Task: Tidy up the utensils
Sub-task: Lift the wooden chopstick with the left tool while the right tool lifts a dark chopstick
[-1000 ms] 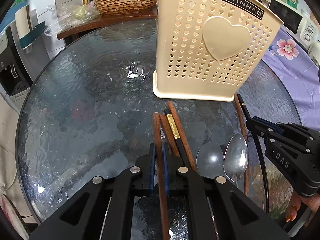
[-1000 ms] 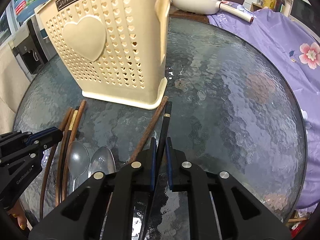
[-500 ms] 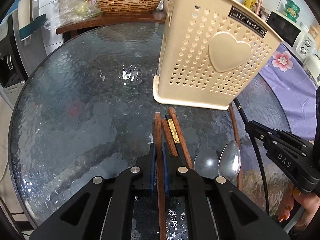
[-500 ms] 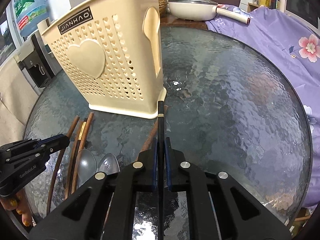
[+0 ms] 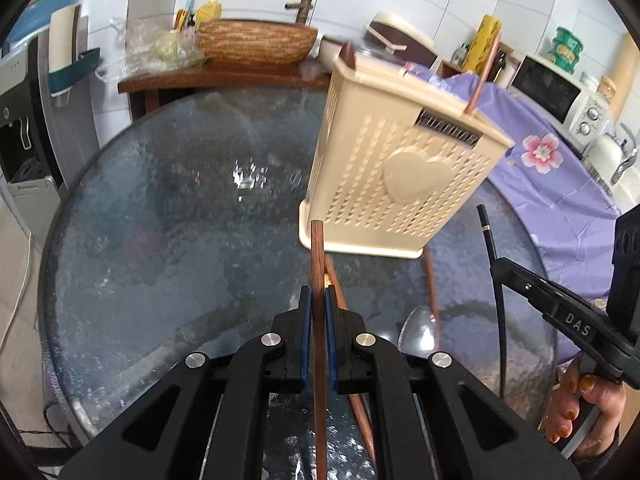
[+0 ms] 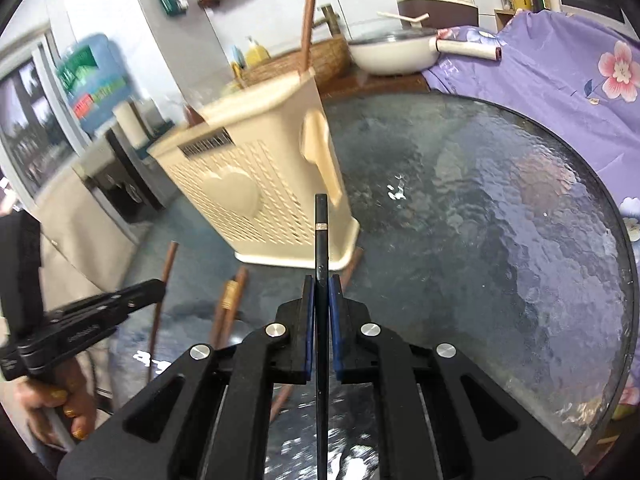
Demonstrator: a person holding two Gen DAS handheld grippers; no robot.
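Observation:
My left gripper [image 5: 318, 300] is shut on a brown wooden chopstick [image 5: 317, 256], lifted off the round glass table [image 5: 168, 240] and pointing at the base of the cream perforated utensil holder [image 5: 392, 184]. My right gripper [image 6: 321, 288] is shut on a black chopstick [image 6: 321, 232] with a gold band, also raised, its tip in front of the holder [image 6: 256, 192]. A chopstick stands in the holder [image 6: 307, 20]. More brown chopsticks [image 5: 431, 280] and a spoon [image 5: 418, 328] lie on the glass below. The right gripper [image 5: 504, 266] shows at the right of the left wrist view.
A woven basket [image 5: 256, 42] and bottles sit on a wooden shelf behind the table. A purple flowered cloth [image 5: 560, 168] covers the counter to the right, with a microwave [image 5: 556, 92] beyond. A white pan [image 6: 392, 50] rests near the table's far edge. A person's hand [image 5: 588, 400] holds the right tool.
Both grippers have risen with their chopsticks, whose tips have left the glass. The holder now sits further off and lower in both views, its top rim showing.

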